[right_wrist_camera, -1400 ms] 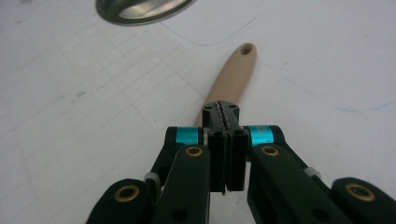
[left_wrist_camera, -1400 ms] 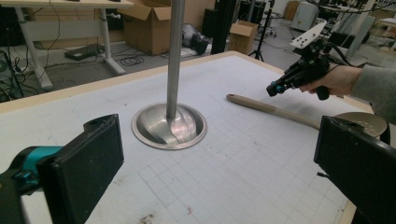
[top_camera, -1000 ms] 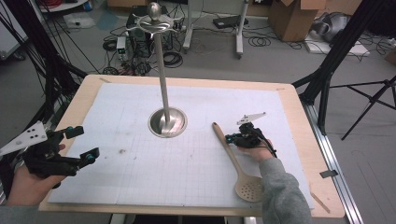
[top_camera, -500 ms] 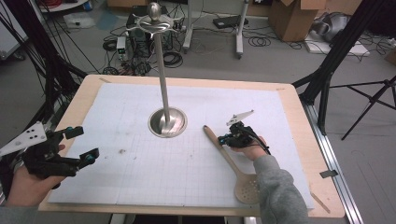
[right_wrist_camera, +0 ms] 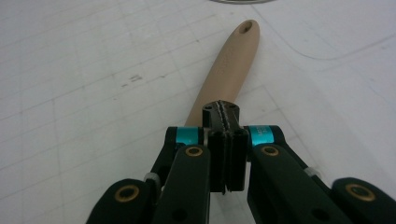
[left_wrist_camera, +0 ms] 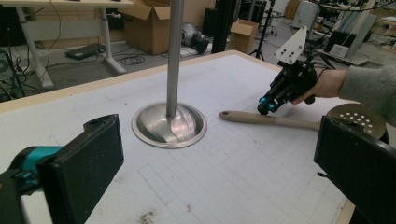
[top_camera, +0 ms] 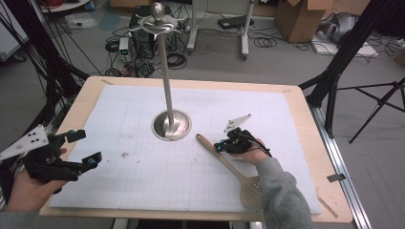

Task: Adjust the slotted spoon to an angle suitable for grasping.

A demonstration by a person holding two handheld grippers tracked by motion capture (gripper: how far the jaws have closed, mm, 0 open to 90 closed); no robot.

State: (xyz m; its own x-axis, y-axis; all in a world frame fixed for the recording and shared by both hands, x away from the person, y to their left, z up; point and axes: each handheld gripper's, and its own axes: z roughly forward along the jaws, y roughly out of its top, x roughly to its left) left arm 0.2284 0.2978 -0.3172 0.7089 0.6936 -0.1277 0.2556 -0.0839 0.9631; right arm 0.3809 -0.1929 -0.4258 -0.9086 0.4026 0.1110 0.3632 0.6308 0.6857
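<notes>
A beige slotted spoon [top_camera: 228, 163] lies on the white mat, its handle tip toward the metal stand's round base [top_camera: 171, 125] and its perforated head [top_camera: 250, 190] near the front edge. My right gripper [top_camera: 220, 145] is shut, jaws pressed together with nothing between them, its tip resting on top of the spoon handle [right_wrist_camera: 233, 51]. The closed jaws [right_wrist_camera: 223, 112] point along the handle. My left gripper [top_camera: 87, 147] hovers open at the mat's left edge, holding nothing. From the left gripper view [left_wrist_camera: 219, 172] the spoon [left_wrist_camera: 280, 122] and the right gripper [left_wrist_camera: 265, 106] lie beyond the stand base [left_wrist_camera: 169, 125].
A tall metal pole [top_camera: 165, 81] with hooked arms at its top rises from the base at mid-table. The wooden table rim [top_camera: 305, 114] frames the mat. Cables, boxes and tripod legs stand on the floor around.
My right gripper has moved left, and the spoon's handle has swung left with it, toward the stand base, while its head stayed near the front edge. The left gripper has kept still.
</notes>
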